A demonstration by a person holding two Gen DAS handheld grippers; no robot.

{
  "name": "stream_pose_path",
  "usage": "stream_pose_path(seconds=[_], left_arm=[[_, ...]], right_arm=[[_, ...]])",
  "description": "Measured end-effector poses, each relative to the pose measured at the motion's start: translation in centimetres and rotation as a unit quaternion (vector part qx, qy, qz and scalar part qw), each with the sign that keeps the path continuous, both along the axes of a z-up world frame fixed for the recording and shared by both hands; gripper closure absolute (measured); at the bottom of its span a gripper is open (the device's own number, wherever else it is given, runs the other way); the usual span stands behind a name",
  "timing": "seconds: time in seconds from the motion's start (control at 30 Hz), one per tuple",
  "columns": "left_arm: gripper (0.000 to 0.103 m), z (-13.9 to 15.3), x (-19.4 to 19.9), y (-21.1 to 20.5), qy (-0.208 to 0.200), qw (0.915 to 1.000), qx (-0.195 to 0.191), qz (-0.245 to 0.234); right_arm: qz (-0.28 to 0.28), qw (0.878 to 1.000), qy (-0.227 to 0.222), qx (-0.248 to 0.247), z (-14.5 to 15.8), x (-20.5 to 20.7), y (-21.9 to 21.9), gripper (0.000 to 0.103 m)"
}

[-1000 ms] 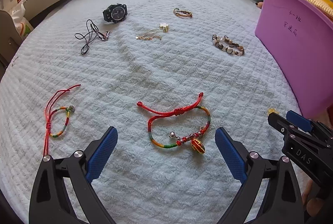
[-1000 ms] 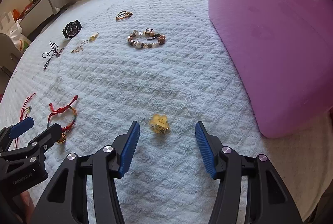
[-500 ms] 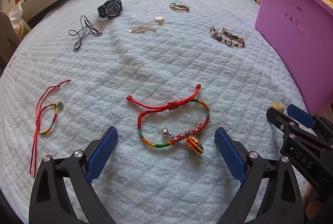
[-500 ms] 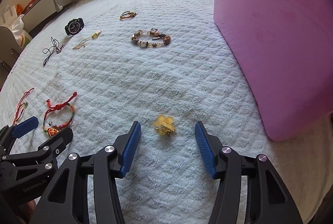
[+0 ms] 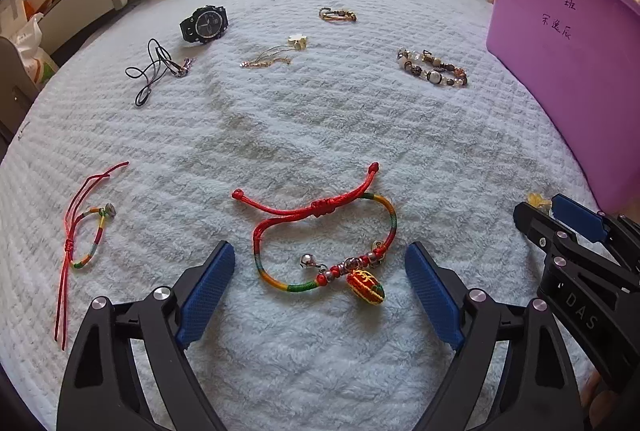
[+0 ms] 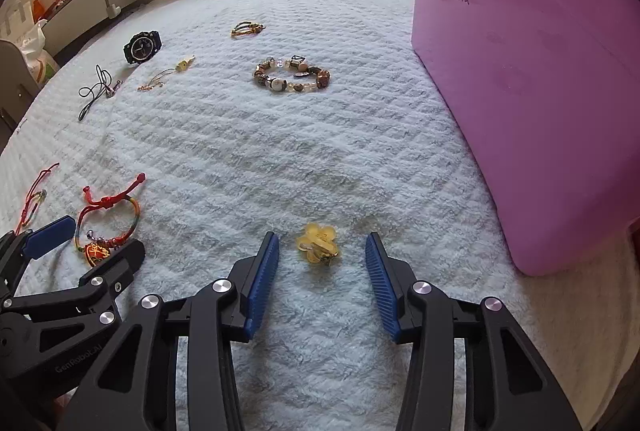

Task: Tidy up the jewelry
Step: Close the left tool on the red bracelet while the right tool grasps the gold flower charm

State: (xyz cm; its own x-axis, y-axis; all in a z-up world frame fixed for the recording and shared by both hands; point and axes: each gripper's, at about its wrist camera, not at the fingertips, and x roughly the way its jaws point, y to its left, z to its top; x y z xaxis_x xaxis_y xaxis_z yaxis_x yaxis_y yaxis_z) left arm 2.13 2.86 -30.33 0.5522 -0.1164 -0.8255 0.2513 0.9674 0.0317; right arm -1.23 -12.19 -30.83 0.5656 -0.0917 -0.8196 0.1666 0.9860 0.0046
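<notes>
A red cord bracelet (image 5: 324, 231) with rainbow braid, a bell and a red-gold charm lies on the white quilt, between the blue pads of my left gripper (image 5: 320, 263). Its jaws are closing and stand apart from the bracelet on both sides. My right gripper (image 6: 322, 251) straddles a small yellow flower clip (image 6: 318, 245); its jaws are closing too, with a gap left on each side of the clip. In the right wrist view the left gripper (image 6: 80, 243) shows at the lower left over the same bracelet (image 6: 106, 227).
A big purple tub (image 6: 532, 79) stands on the right. Farther back on the quilt (image 5: 320, 135) lie a bead bracelet (image 5: 432, 69), a gold chain (image 5: 276, 57), a black watch (image 5: 204, 23), a black cord (image 5: 154, 71) and a small braided bracelet (image 5: 338, 15). A thin red cord bracelet (image 5: 84, 231) lies left.
Both grippers have narrowed their jaws a little. The bracelet and the flower clip sit slightly deeper between the pads than before.
</notes>
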Motion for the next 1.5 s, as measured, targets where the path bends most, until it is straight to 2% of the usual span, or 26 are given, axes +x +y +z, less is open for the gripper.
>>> stream_pose_path(seconds=[0.2, 0.27, 0.4, 0.47, 0.6, 0.67, 0.73, 0.8, 0.83, 0.97, 1.23, 1.5], left_arm=[[0.022, -0.1, -0.3, 0.1, -0.001, 1.0, -0.002, -0.002], [0.025, -0.1, -0.3, -0.1, -0.002, 1.0, 0.001, -0.003], [0.031, 0.0, -0.4, -0.2, 0.0, 1.0, 0.0, -0.009], [0.04, 0.1, -0.4, -0.2, 0.003, 0.9999, -0.003, -0.011], [0.045, 0.2, -0.5, -0.3, 0.002, 0.9999, 0.001, -0.014], [0.059, 0.3, -0.6, -0.4, 0.001, 0.9998, -0.001, -0.021], [0.067, 0.4, -0.9, -0.5, -0.001, 0.9996, 0.003, -0.028], [0.079, 0.5, -1.1, -0.6, 0.001, 0.9994, -0.002, -0.036], [0.089, 0.6, -1.2, -0.5, 0.0, 0.9994, 0.0, -0.034], [0.091, 0.9, -1.0, 0.2, 0.012, 0.9994, -0.014, -0.03], [0.091, 1.7, -1.0, 1.3, 0.022, 0.9991, -0.019, -0.031], [0.091, 4.8, -1.0, 3.0, 0.024, 0.9988, -0.014, -0.04]], right_arm=[[0.014, 1.0, 0.005, -0.019, 0.0, 0.1, 0.8, 0.071], [0.021, 1.0, 0.006, -0.02, -0.1, 0.2, 1.1, 0.078], [0.025, 0.999, 0.008, -0.021, 0.0, 0.2, 1.3, 0.081], [0.025, 1.0, 0.008, -0.017, 0.0, 0.2, 1.2, 0.081], [0.025, 1.0, 0.009, -0.016, -0.1, 0.3, 1.2, 0.082], [0.023, 1.0, 0.009, -0.015, 0.0, 0.2, 1.1, 0.082], [0.022, 1.0, 0.009, -0.012, 0.0, 0.3, 1.0, 0.082], [0.021, 1.0, 0.01, -0.011, 0.1, 0.3, 1.1, 0.082], [0.02, 1.0, 0.01, -0.01, 0.1, 0.2, 1.1, 0.082], [0.019, 1.0, 0.01, -0.006, 0.4, 0.1, 1.2, 0.083], [0.02, 1.0, 0.008, -0.005, 1.6, -0.3, 2.1, 0.083], [0.011, 1.0, 0.001, 0.01, 5.1, -0.8, 3.6, 0.083]])
